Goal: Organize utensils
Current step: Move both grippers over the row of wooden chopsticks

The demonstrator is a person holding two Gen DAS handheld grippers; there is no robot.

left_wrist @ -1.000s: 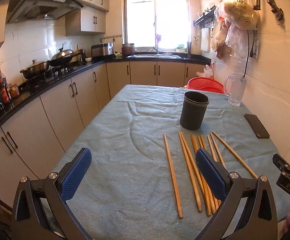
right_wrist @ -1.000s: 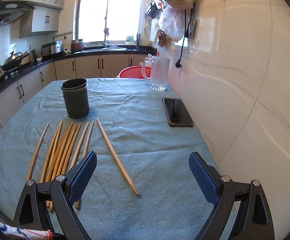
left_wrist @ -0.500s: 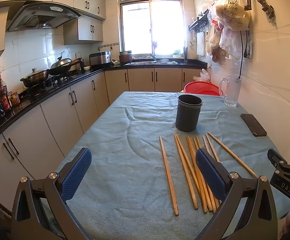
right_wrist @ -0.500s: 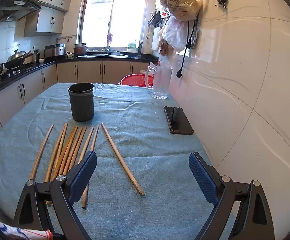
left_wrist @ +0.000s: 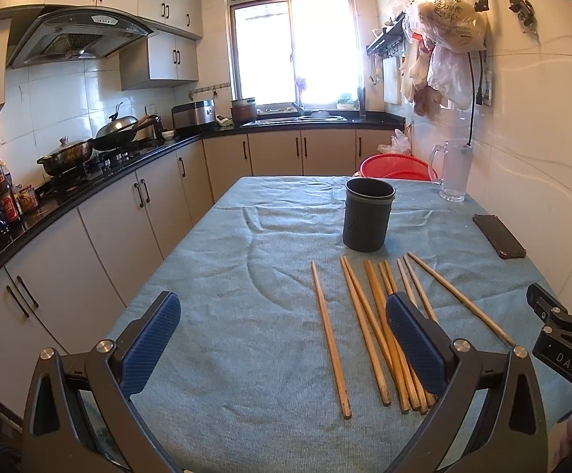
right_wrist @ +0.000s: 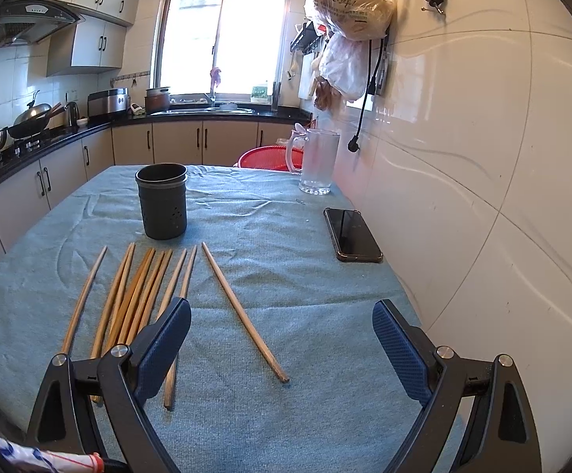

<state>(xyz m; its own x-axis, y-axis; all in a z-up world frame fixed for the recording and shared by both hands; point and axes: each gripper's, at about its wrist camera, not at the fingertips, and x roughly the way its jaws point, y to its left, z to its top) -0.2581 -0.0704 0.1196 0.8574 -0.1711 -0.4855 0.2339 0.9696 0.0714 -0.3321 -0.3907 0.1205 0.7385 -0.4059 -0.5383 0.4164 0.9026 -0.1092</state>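
Note:
Several wooden chopsticks [left_wrist: 380,323] [right_wrist: 136,299] lie side by side on the blue-green tablecloth, pointing away from me. One chopstick [right_wrist: 242,315] lies apart at the right, angled. Behind them stands a dark round utensil holder [left_wrist: 367,215] [right_wrist: 162,201], upright and apparently empty. My left gripper [left_wrist: 282,339] hovers open over the near cloth, its right finger above the chopstick bundle. My right gripper [right_wrist: 282,339] is open too, above the near ends of the chopsticks, nothing between its fingers. Its frame shows at the right edge of the left wrist view [left_wrist: 561,339].
A black phone [right_wrist: 351,234] [left_wrist: 498,235] lies near the tiled wall on the right. A glass mug [right_wrist: 317,161] and a red basket [left_wrist: 396,165] are at the table's far end. Kitchen cabinets and a stove run along the left. Bags hang on the right wall.
Both cameras have tilted upward and drawn back slightly, so the chopsticks and holder sit lower in each view. Nothing on the table has moved; both grippers stay open.

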